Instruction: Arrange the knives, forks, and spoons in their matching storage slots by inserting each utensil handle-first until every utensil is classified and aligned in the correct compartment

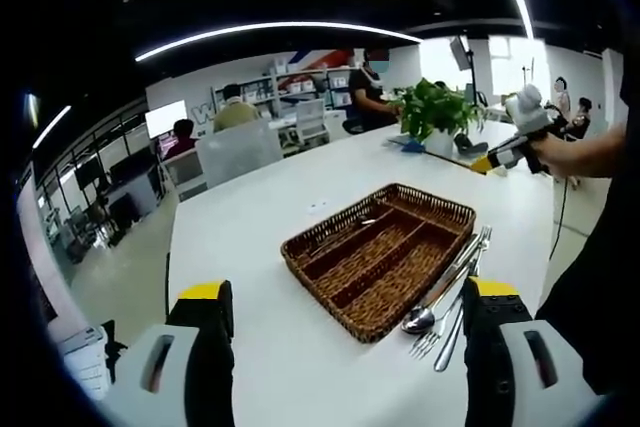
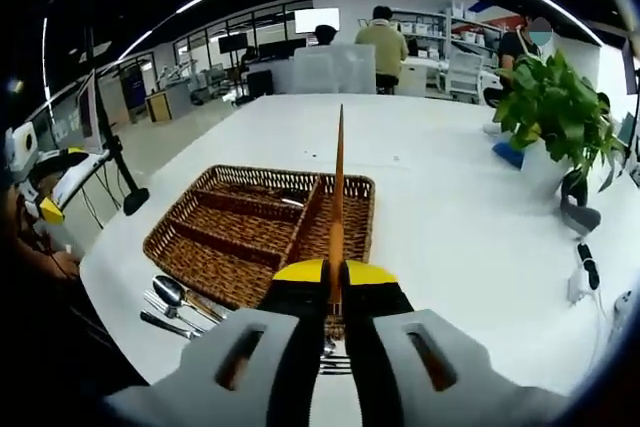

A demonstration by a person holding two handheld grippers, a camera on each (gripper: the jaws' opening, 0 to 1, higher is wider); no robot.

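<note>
Right hand-held gripper [image 2: 335, 282] pinches slim wooden-handled utensil [image 2: 338, 197] (wicker tray [image 2: 215, 237] beneath).

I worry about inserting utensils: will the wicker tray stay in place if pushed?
Probably not firmly: the wicker tray looks light, and the white table looks smooth, so it may slide. Its woven walls likely flex slightly.

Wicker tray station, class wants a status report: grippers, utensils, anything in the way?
Left gripper open, holding nothing. Right gripper shut on orange-handled utensil, pointing over wicker tray. Spoon, forks, knife beside tray, unsorted. Nothing in the way.
</note>
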